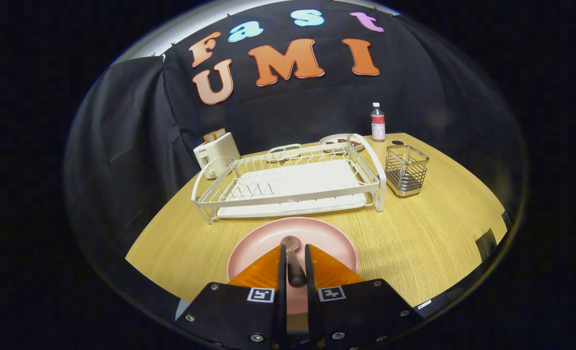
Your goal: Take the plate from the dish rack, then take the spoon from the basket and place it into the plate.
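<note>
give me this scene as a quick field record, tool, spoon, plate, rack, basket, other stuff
tool: tool over the plate, fingers closed on the spoon's handle
spoon: spoon held between the fingers, bowl end over the plate
plate: pink plate flat on the table, just ahead of the rack's front
rack: white dish rack beyond the plate, no plate in it
basket: wire basket beside the rack
other: toaster, bottle, two small dishes behind the rack

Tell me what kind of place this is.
Probably a staged kitchen corner in a recording booth: a wooden table carries a dish rack, a toaster and a wire basket. The gripper holds a spoon between its fingers over the pink plate.
</note>
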The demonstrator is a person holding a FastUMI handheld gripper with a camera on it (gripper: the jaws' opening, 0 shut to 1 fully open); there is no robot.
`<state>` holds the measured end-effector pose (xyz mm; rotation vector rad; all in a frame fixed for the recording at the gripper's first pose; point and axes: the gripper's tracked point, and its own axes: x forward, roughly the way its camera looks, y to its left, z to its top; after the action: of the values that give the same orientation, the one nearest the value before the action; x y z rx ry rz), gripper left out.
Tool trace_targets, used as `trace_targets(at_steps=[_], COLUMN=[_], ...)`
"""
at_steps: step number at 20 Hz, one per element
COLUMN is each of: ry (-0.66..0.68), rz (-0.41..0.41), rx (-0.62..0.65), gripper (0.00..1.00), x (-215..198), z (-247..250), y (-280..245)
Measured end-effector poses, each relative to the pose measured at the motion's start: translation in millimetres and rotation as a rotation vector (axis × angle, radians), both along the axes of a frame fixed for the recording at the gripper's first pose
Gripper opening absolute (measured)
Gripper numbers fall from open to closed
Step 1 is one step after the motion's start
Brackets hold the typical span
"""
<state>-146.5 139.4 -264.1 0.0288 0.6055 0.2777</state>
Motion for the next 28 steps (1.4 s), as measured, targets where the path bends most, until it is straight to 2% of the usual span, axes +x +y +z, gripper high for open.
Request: trace_targets(at_steps=[1,4,6,11,12,16,28], ry=[0.009,0.0,-0.02,-0.064,-0.078,-0.142,-0.345], rz=[-0.002,-0.01,-0.012,-0.017,-0.024,-0.042,-0.118], rx=[0.0,-0.01,-0.03,-0.055,-0.059,-0.074,-0.07], gripper=[0.2,0.45,0.57,0.73,0.81,0.97,0.97], x=[-2.6,-0.5,6.1,26.2,33.8,60.6,121.6], z=[-0.6,10.2,22.2,57.3,65.9,105.8,239.5], y=[-2.6,-10.2,-15.9,-29.9,-33.3,-46.3,-98.1])
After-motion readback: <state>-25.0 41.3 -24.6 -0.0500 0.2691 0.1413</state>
